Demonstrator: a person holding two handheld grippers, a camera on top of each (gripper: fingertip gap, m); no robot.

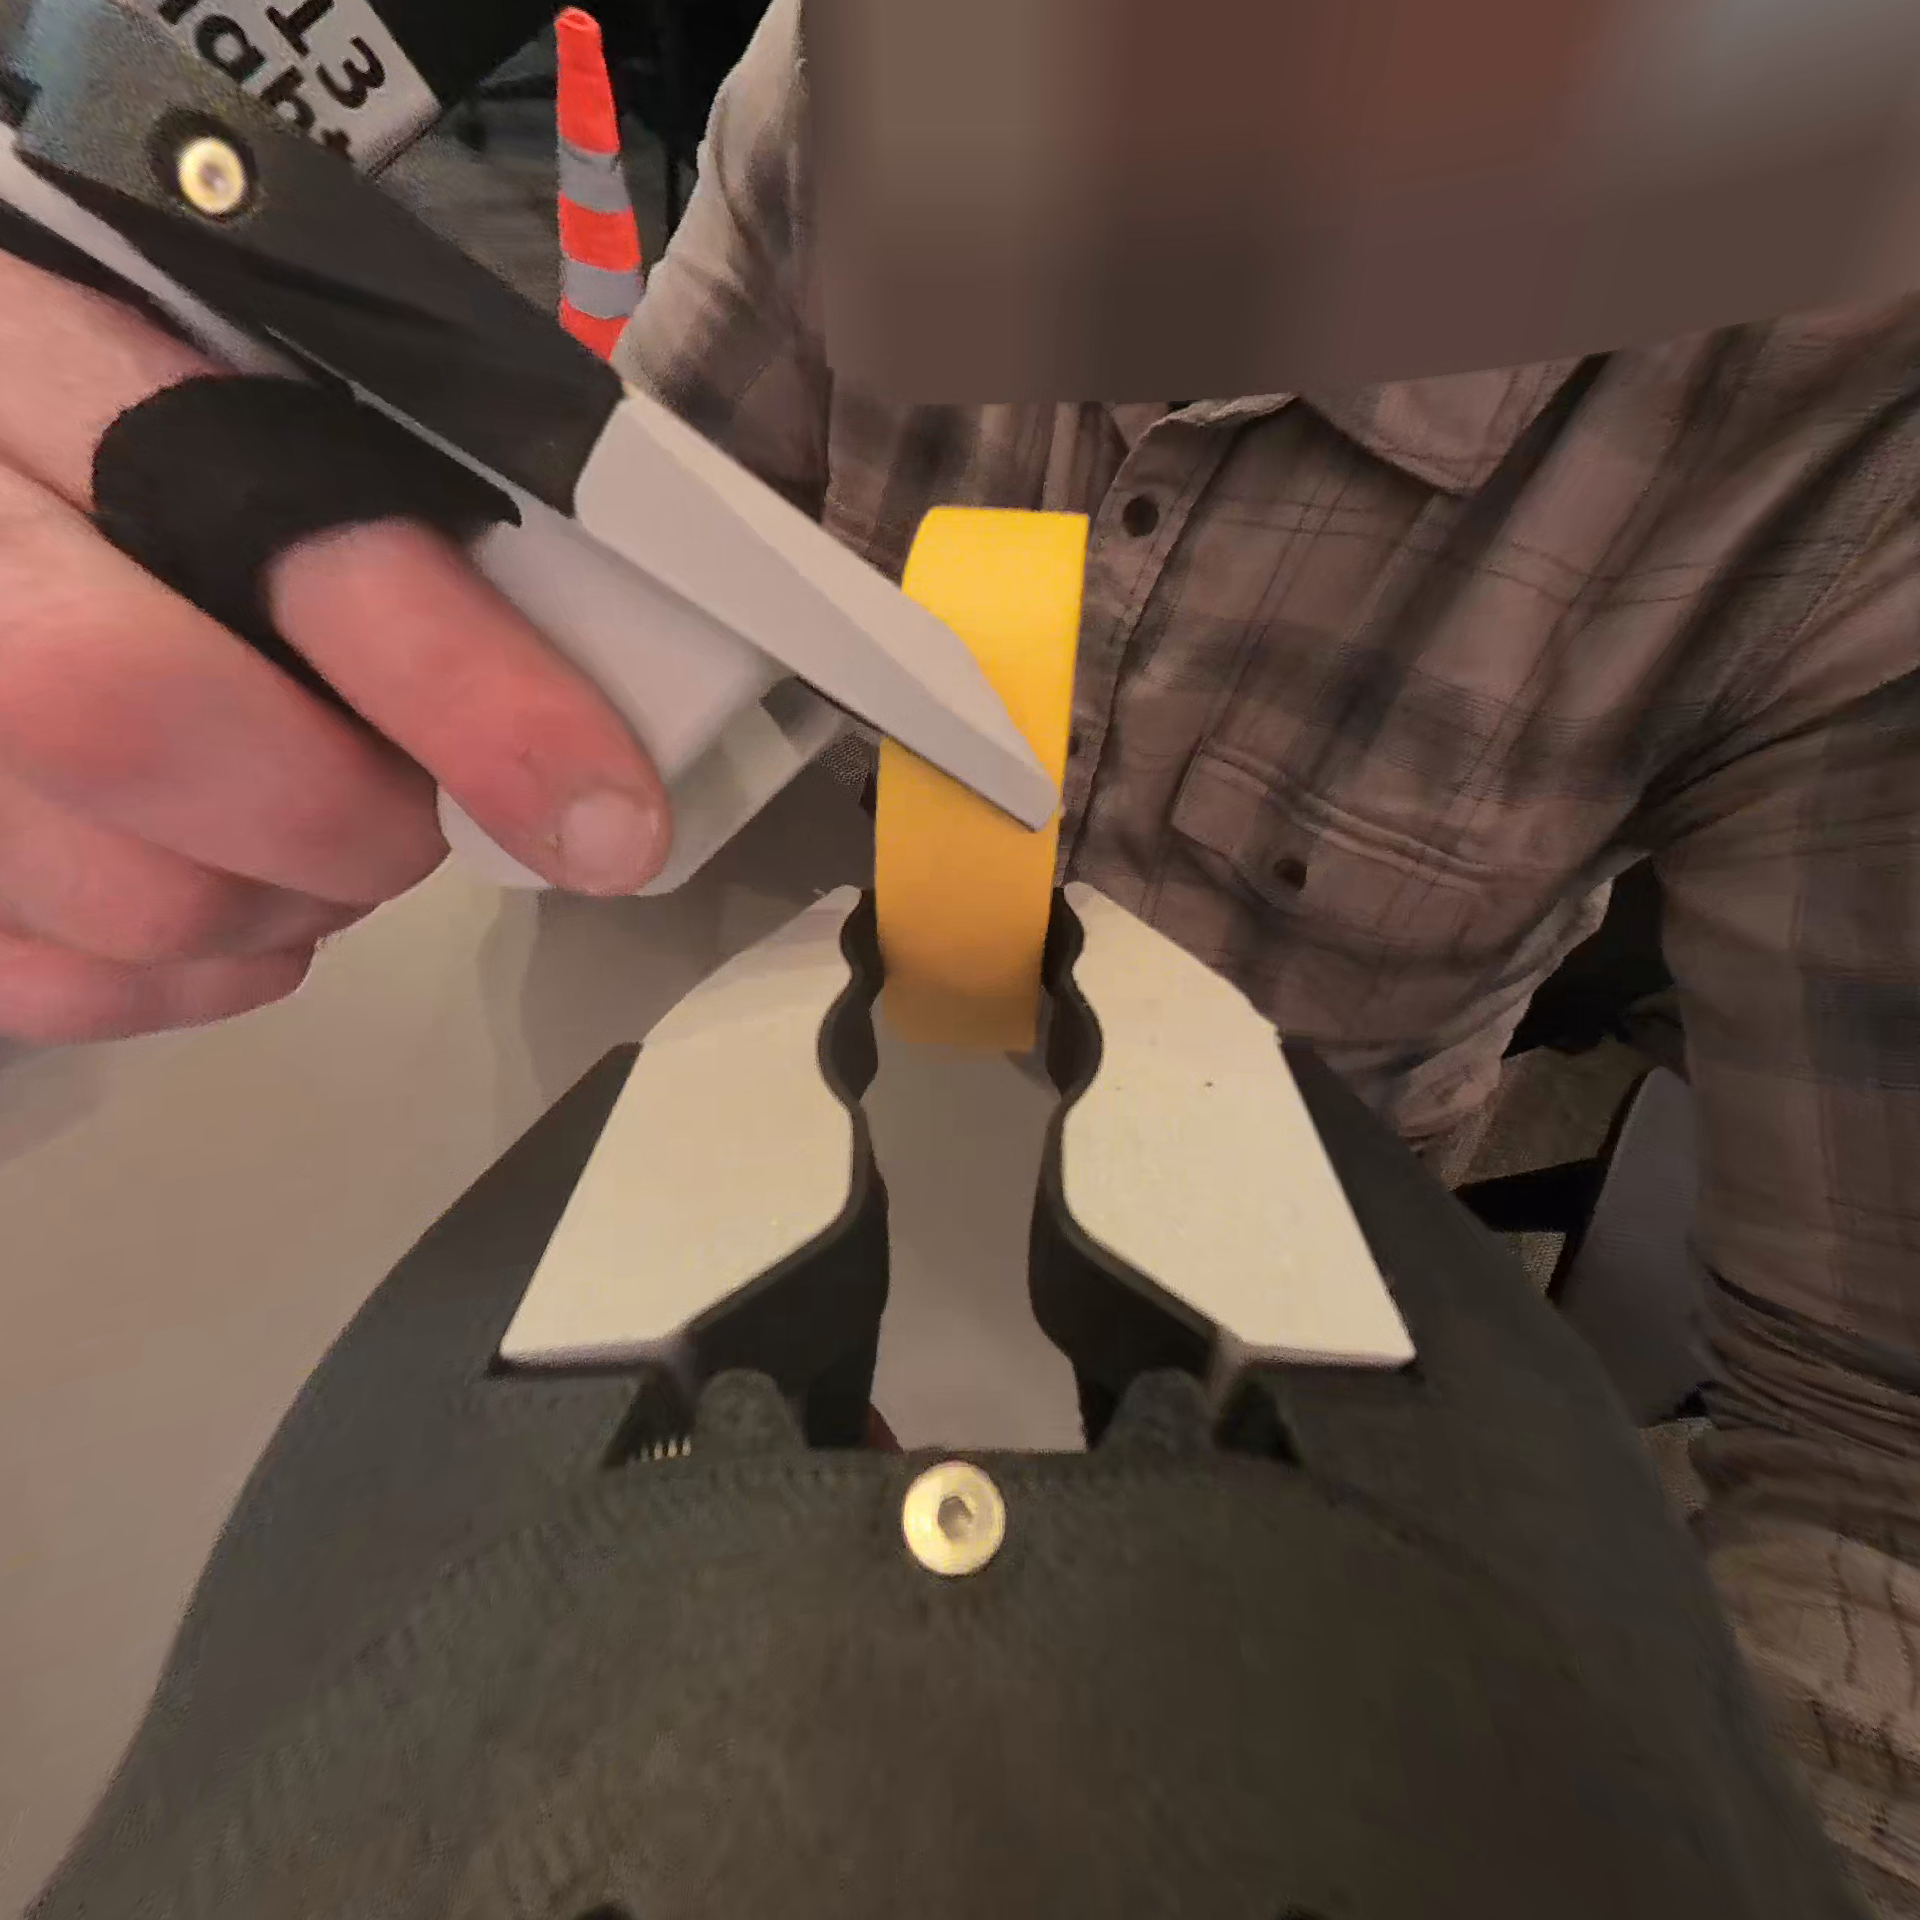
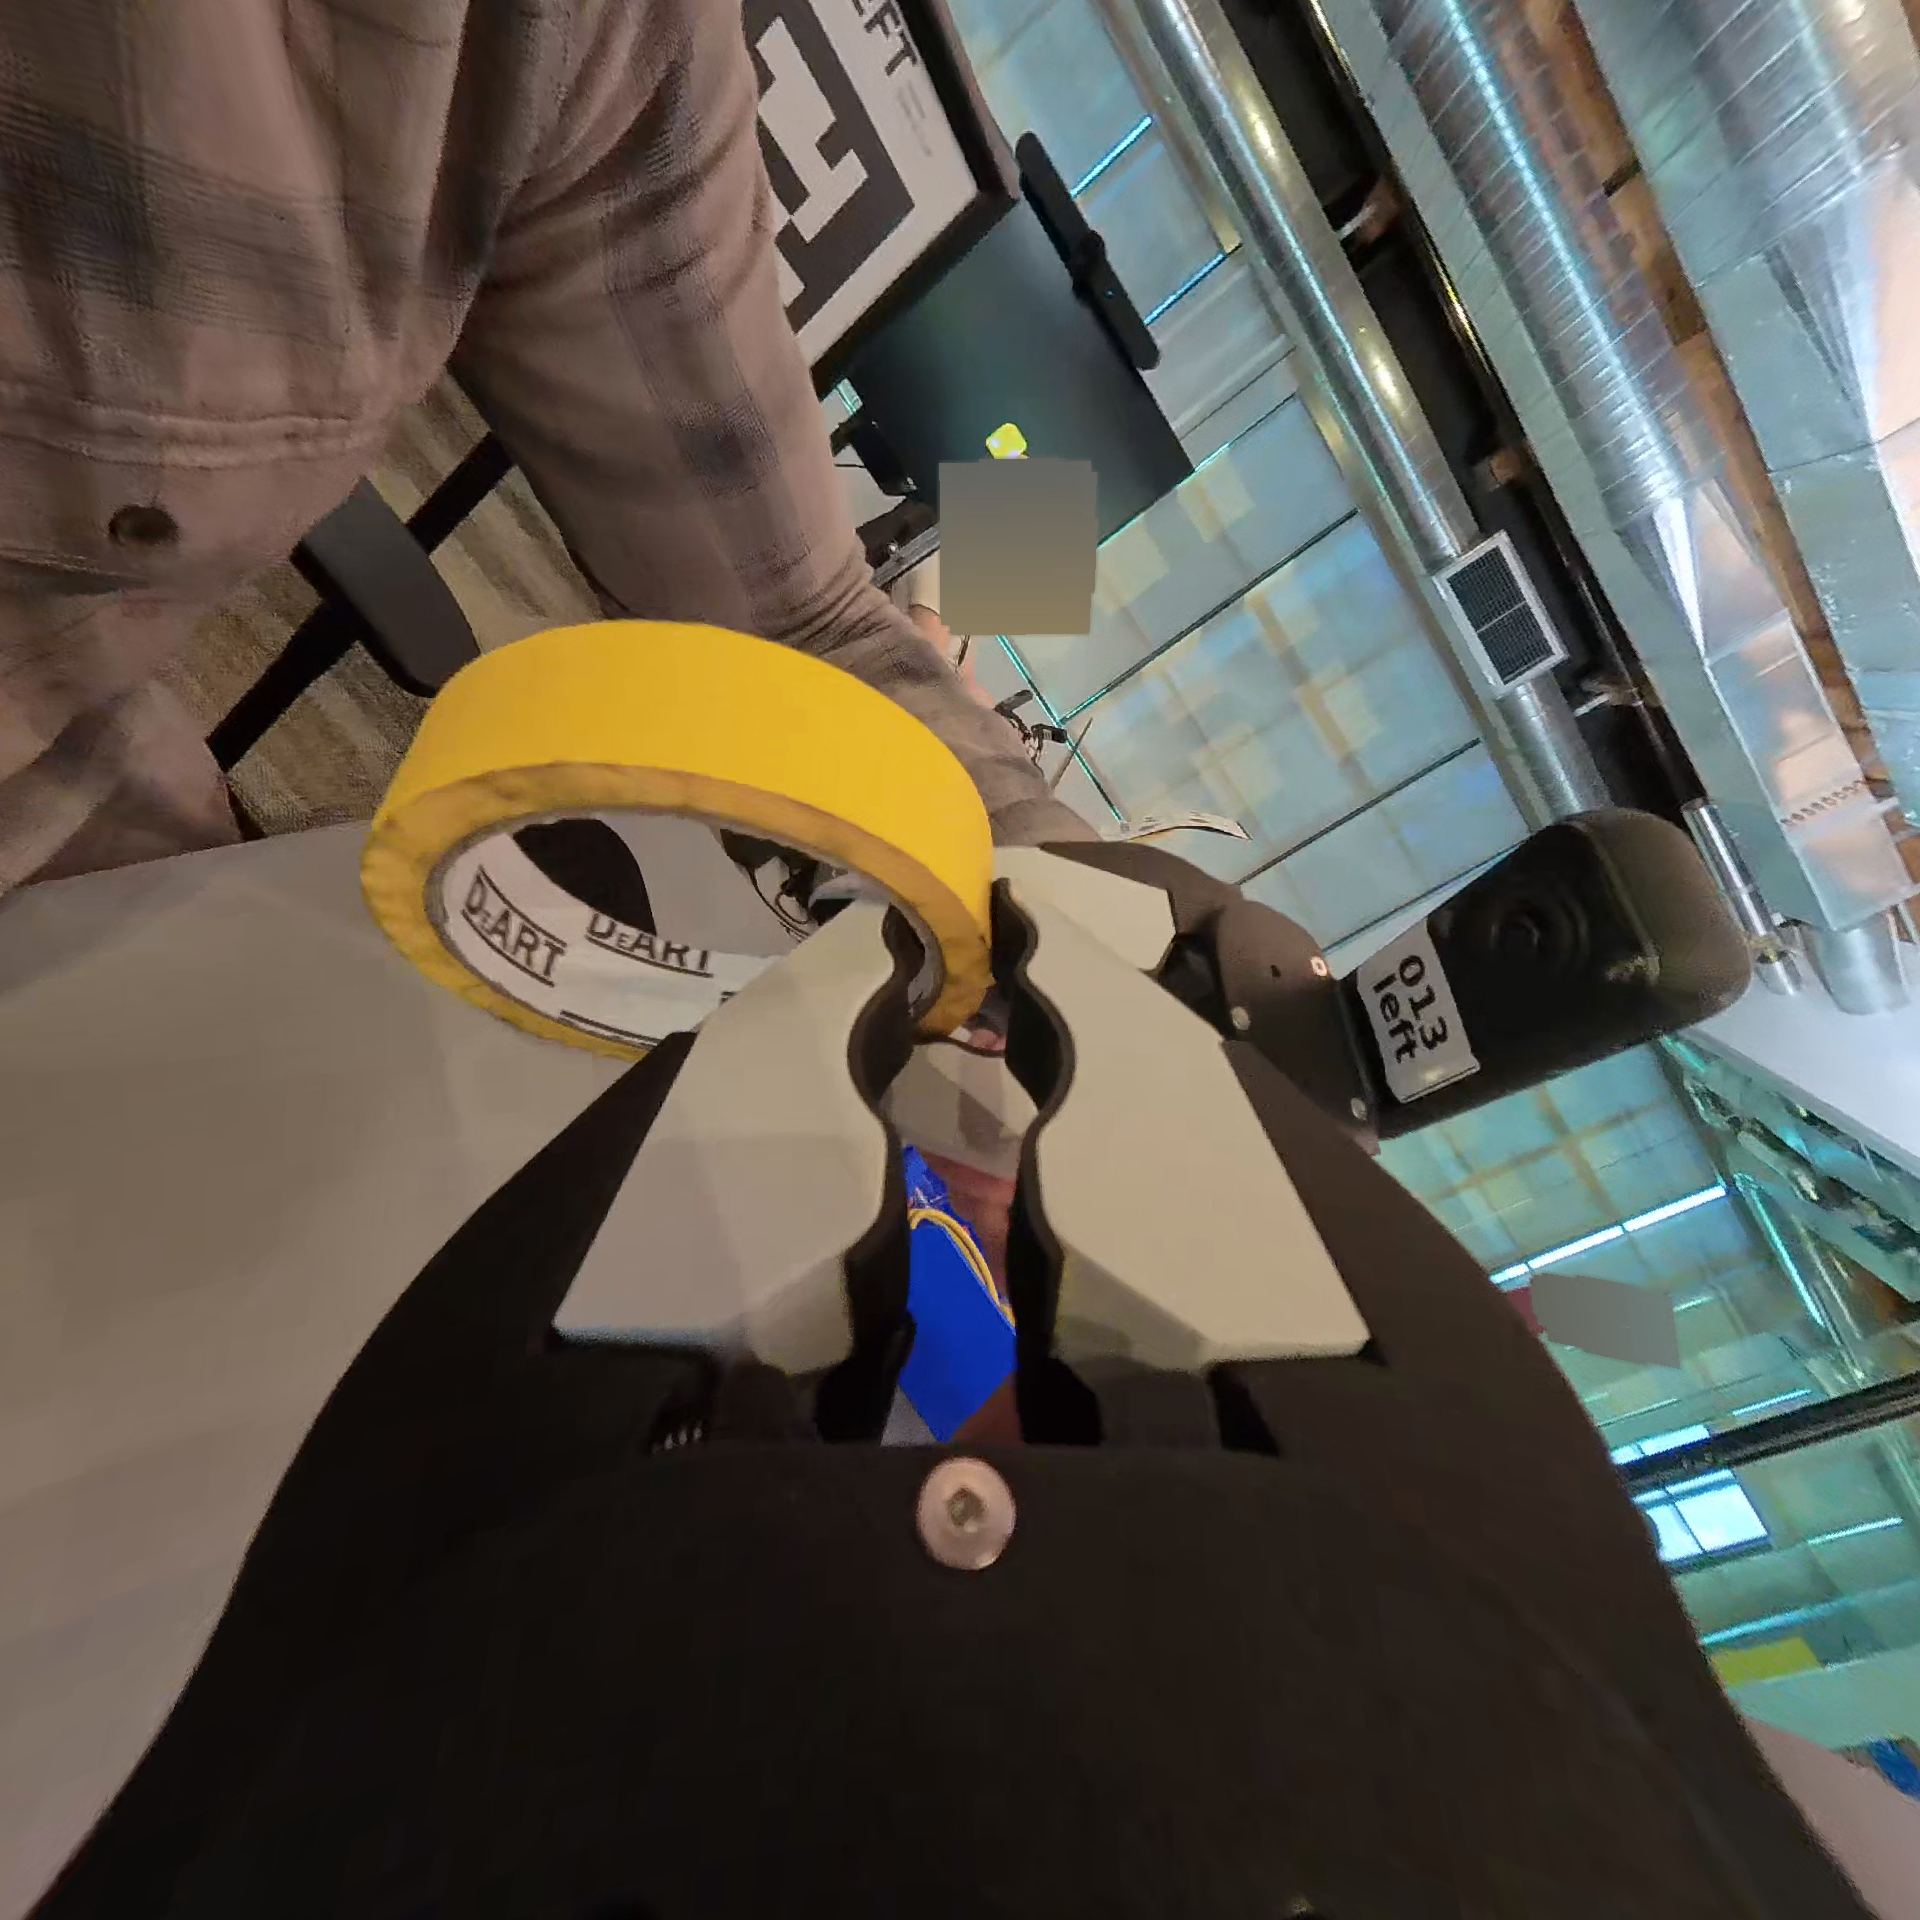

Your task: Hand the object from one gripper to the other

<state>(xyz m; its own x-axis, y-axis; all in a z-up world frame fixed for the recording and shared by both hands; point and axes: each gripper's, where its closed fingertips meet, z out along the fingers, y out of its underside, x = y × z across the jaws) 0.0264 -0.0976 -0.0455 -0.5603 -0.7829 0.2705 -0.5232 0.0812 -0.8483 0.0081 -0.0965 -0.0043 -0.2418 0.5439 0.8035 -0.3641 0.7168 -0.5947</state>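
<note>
**Both claws on the tape roll**

Left wrist view: your left gripper [image 1: 958, 971] is narrowed onto the yellow tape roll [image 1: 977, 769], which stands edge-on between the fingertips, its band pressed by the dark wavy pads on both sides. So this claw is clenched on the roll, above the grey table [image 1: 208, 1195]. From the upper left, your right gripper [image 1: 914, 717] comes in slanting; one grey finger lies across the roll's near face, and the other finger is hidden behind it. Your hand [image 1: 260, 707] wraps its handle. Behind the roll sits a plaid shirt [image 1: 1455, 727], and far left stands an orange cone [image 1: 594, 197] with grey bands.

Right wrist view: your right gripper [image 2: 951, 971] has its tips set on either side of the tape roll's [image 2: 675, 748] wall, one inside the ring, one outside. The gap is narrow and the pads touch the band, so it grasps the roll. The left gripper [image 2: 1299, 987] shows just beyond, at the right. Far off, a dark monitor [image 2: 1029, 353] and ceiling ducts [image 2: 1558, 312].
</note>
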